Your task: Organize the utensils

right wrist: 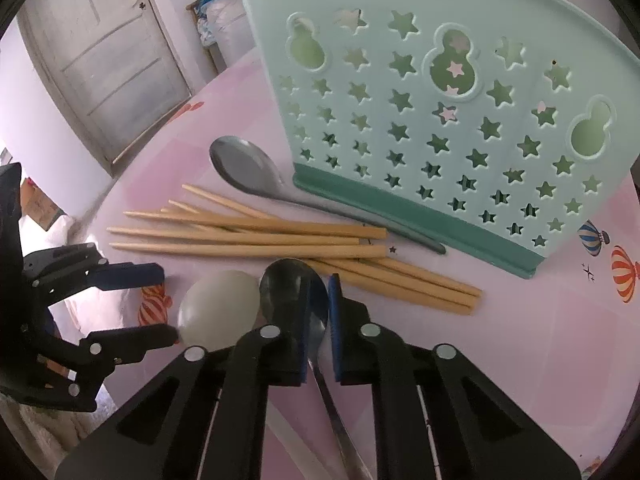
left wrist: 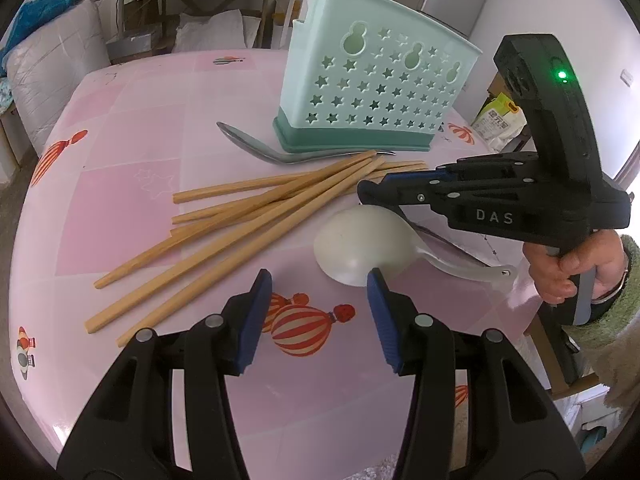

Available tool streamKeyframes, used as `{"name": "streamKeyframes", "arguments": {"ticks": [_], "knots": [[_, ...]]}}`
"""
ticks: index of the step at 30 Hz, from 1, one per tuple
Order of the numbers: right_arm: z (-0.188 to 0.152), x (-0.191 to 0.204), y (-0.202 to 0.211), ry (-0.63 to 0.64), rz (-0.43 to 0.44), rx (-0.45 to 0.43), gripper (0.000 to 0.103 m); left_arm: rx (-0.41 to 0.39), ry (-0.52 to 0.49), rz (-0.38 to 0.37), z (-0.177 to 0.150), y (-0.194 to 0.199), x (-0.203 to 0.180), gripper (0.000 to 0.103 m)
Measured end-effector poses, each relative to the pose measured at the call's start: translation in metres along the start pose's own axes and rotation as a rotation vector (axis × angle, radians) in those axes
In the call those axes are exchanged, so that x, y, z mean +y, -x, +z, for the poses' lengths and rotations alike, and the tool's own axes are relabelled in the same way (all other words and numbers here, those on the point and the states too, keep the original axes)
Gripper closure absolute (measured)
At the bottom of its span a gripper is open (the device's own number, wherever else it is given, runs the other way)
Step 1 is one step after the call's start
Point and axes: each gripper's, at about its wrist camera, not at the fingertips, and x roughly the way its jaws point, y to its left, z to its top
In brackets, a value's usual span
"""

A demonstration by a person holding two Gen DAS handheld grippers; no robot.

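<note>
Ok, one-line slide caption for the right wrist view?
Right gripper shut on metal spoon beside bamboo chopsticks and star-cut holder.

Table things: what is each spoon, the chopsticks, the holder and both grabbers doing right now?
holder: standing upright on the table
grey spoon: lying along the holder's base
chopsticks: lying in a loose pile, not in the holder
white spoon: lying bowl-down
dark metal spoon: lying down, neck pinched
right gripper: shut on the dark metal spoon
left gripper: open, holding nothing
</note>
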Motion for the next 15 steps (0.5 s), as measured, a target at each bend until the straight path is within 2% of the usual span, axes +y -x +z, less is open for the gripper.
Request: {"name": "streamKeyframes", "arguments": {"ticks": [5,11,15], "knots": [[-0.002,0.001,0.011,-0.003,0.045,-0.016,0.099,0.0,0.0,0.0,0.001,-0.001,-0.001,0.057],[-0.01,0.003,0.031,-0.026,0.045,-0.051,0.099,-0.002,0.008,-0.001,0.0,0.0,0.0,0.057],[-0.025,0.006,0.029,-0.053,0.079,-0.02,0.099,0.001,0.012,0.004,-0.002,0.003,0.004,0.057]]}}
